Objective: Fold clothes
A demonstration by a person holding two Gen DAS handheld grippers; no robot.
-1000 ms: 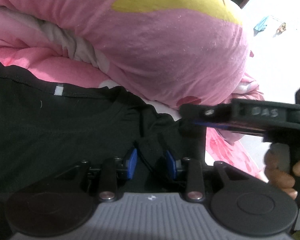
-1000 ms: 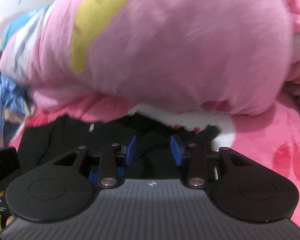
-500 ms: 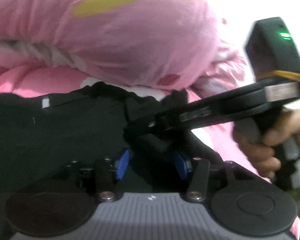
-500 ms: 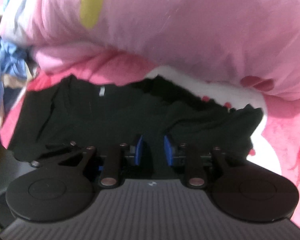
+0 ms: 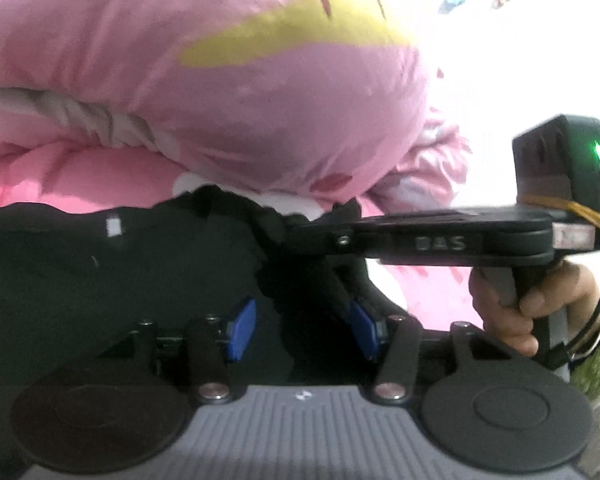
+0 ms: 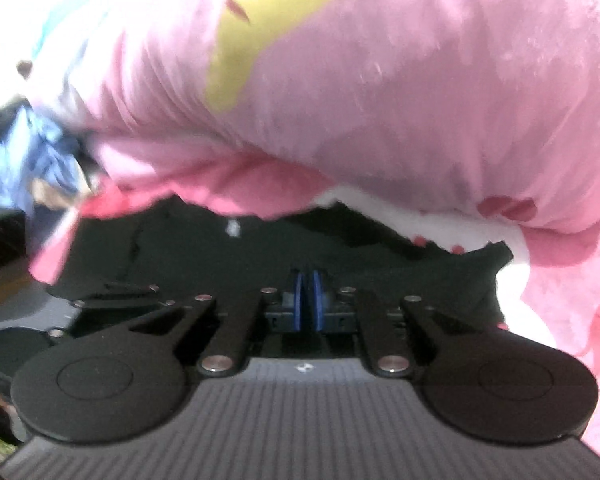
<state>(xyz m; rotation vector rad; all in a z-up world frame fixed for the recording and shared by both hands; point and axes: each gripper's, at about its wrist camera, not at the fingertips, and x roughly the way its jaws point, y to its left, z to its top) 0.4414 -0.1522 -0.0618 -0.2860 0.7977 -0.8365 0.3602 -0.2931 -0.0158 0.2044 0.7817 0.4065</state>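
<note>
Black T-shirt (image 5: pixel 100 280) lies flat, collar toward the pink duvet (image 5: pixel 220 92); my right gripper (image 6: pixel 309 304) pinches its fabric, my left gripper (image 5: pixel 304 328) gapes wide over it.

Pink bedspread (image 5: pixel 52 176) — black T-shirt (image 5: pixel 100 280) spread flat, bulky pink duvet (image 5: pixel 220 92) behind

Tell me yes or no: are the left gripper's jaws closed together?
No. The left gripper's blue pads stand wide apart over the black shirt.

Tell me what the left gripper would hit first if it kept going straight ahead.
Probably the bunched black T-shirt fabric just beyond the open left gripper. The right gripper crosses the line a little farther on, with the pink quilt behind; depth is unclear.
</note>
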